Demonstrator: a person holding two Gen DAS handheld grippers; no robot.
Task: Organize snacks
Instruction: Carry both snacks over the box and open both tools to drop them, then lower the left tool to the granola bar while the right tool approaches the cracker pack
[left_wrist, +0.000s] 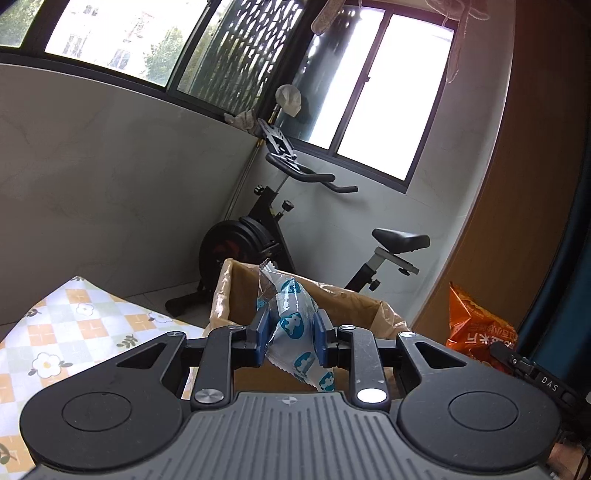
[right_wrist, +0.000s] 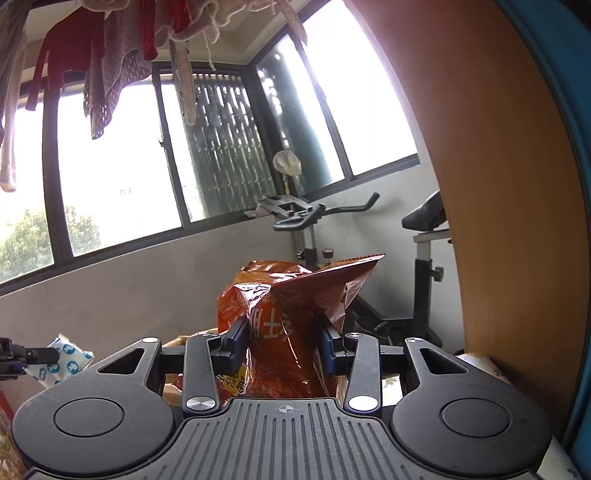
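1. Left gripper (left_wrist: 289, 330) clamps a white-and-blue snack packet (left_wrist: 291, 325), held near the cardboard box (left_wrist: 369, 314); jaws narrow.
2. Right gripper (right_wrist: 281, 345) pinches an orange chip bag (right_wrist: 291, 314); exercise bike (right_wrist: 306, 236) far behind.

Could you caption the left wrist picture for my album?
Left gripper pinching a white-and-blue snack packet above a lined cardboard box.

Home balcony: exercise bike (left_wrist: 266, 236), hanging laundry (right_wrist: 110, 55), flower-patterned tablecloth (left_wrist: 74, 332), barred windows (left_wrist: 236, 55).

White-blue snack packet (left_wrist: 291, 328) upright; orange chip bag (right_wrist: 291, 325) crumpled, upright.
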